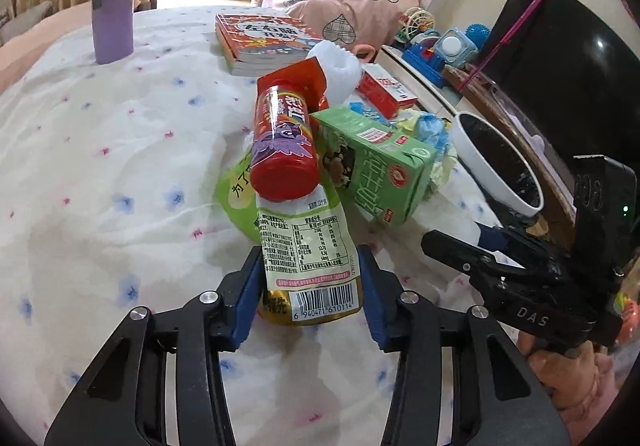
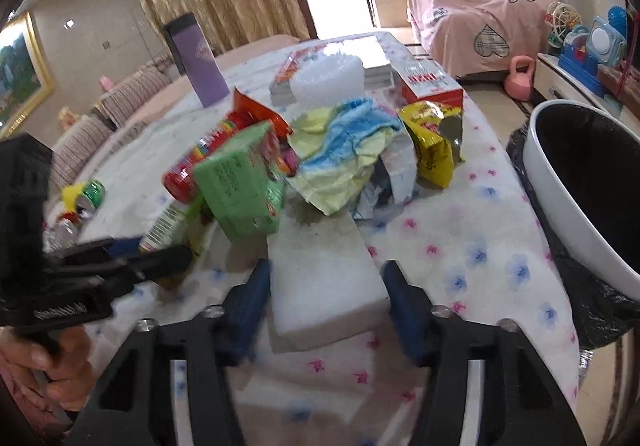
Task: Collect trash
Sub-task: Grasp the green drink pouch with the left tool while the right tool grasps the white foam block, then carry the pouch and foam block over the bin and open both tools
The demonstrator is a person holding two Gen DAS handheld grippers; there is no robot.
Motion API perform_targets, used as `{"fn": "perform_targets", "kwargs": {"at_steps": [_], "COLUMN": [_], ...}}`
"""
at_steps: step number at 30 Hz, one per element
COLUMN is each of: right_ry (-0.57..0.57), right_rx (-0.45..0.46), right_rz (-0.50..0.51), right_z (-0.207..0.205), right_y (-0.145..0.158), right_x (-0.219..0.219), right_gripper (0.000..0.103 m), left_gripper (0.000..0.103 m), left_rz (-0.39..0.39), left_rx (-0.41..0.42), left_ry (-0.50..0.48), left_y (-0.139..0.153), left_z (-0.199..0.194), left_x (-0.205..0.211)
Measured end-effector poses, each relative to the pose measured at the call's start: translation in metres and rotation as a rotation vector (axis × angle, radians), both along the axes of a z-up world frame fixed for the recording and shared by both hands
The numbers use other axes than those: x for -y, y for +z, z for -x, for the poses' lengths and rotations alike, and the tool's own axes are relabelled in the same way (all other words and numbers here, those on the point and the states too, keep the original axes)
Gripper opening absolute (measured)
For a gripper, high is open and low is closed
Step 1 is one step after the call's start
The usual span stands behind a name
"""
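I am squeezing my left claw (image 1: 310, 282) onto the soft, crinkly juice pouch (image 1: 308, 258) on the table (image 1: 100, 166) and my right claw (image 2: 326, 298) onto the light, squashy foam block (image 2: 324, 278) near the bin (image 2: 580, 182), holding both gently by their near ends.

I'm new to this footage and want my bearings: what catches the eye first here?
A heap of trash fills the middle of the flowered tablecloth: a red bottle lies across a green carton. The left hand-held gripper straddles a printed pouch, and the right hand-held gripper straddles a white foam block. A white bin with a black liner stands at the table's right edge.
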State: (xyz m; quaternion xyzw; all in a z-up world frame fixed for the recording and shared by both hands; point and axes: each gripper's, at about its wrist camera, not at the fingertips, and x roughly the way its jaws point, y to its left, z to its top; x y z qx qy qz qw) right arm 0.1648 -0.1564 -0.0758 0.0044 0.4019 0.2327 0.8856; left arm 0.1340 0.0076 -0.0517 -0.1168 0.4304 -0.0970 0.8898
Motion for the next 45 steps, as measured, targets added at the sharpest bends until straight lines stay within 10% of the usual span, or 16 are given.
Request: {"fn": "perform_targets", "kwargs": {"at_steps": [16, 45], "right_ry": [-0.038, -0.209], "right_rx": [0.081, 0.152], "right_rz": [-0.057, -0.124], "right_z": [0.044, 0.067], "right_y": [0.033, 0.055], "right_x": [0.011, 0.091], "right_gripper": [0.051, 0.051], "left_gripper": [0.036, 0.036], "left_rz": [0.123, 0.069], "left_rx": [0.08, 0.162], "left_ry": [-0.007, -0.221], "left_y": [0.033, 0.068], "left_z": [0.045, 0.032], "left_x": [-0.012, 0.081]}}
